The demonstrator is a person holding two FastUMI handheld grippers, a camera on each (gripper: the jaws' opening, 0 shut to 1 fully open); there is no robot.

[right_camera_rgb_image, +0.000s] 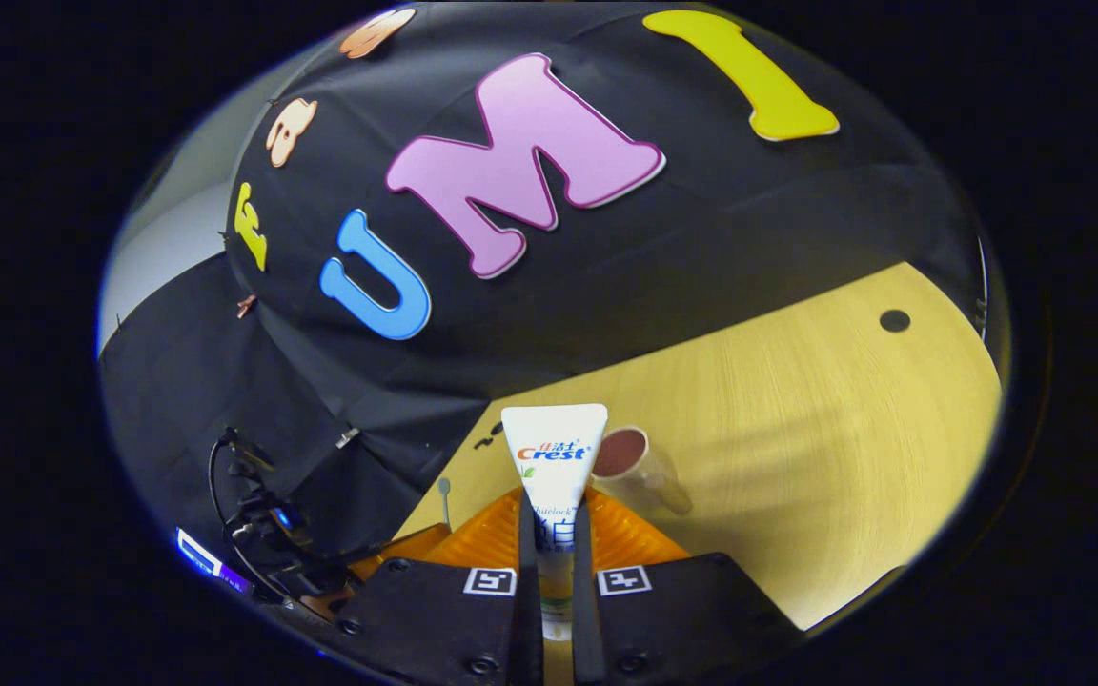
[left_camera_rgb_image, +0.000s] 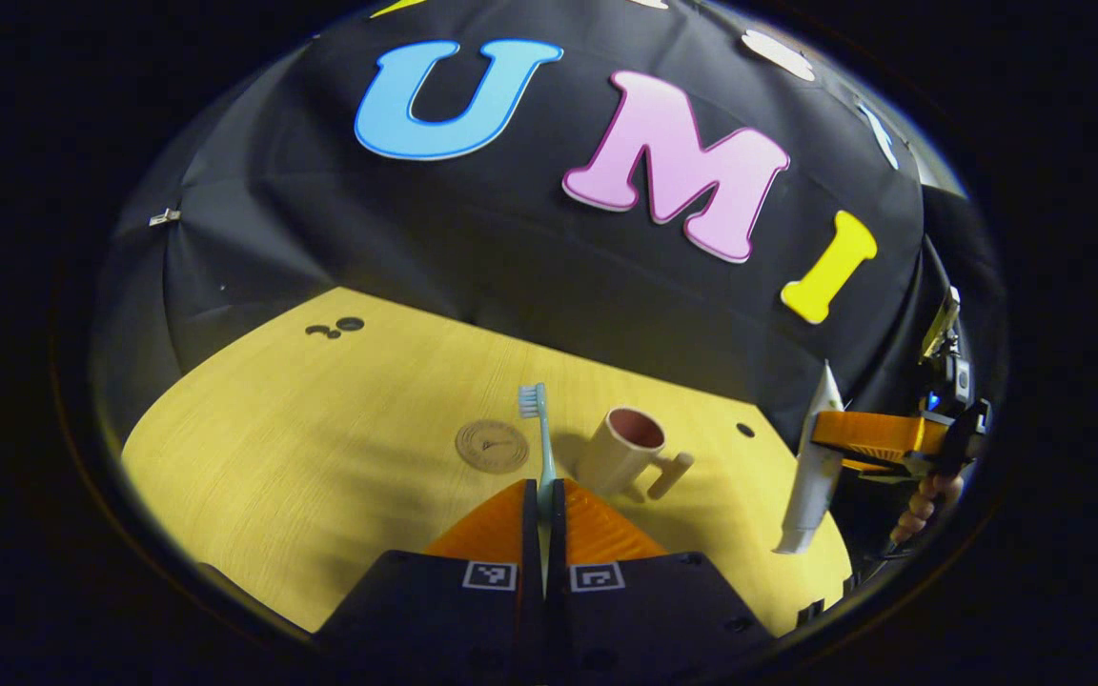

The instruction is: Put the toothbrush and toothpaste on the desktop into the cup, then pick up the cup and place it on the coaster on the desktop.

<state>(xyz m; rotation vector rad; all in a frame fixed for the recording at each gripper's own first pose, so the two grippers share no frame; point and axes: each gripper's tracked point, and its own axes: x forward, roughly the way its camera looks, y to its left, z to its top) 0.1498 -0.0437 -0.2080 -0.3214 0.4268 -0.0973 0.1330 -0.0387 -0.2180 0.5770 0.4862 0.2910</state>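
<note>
Toothbrush (left_camera_rgb_image: 539, 433) and toothpaste (right_camera_rgb_image: 554, 467) are both lifted off the desktop (left_camera_rgb_image: 320, 457), neither yet in the cup (left_camera_rgb_image: 620, 448). The left gripper (left_camera_rgb_image: 543, 510) clamps the pale blue brush upright, bristles topmost; the right gripper (right_camera_rgb_image: 555, 529) pinches the white tube, crimped end up. Judging from this, both drops and the move to the coaster (left_camera_rgb_image: 492, 446) remain. Beige outside and pink inside, the empty cup stands just right of the round coaster, handle toward the right.
</note>
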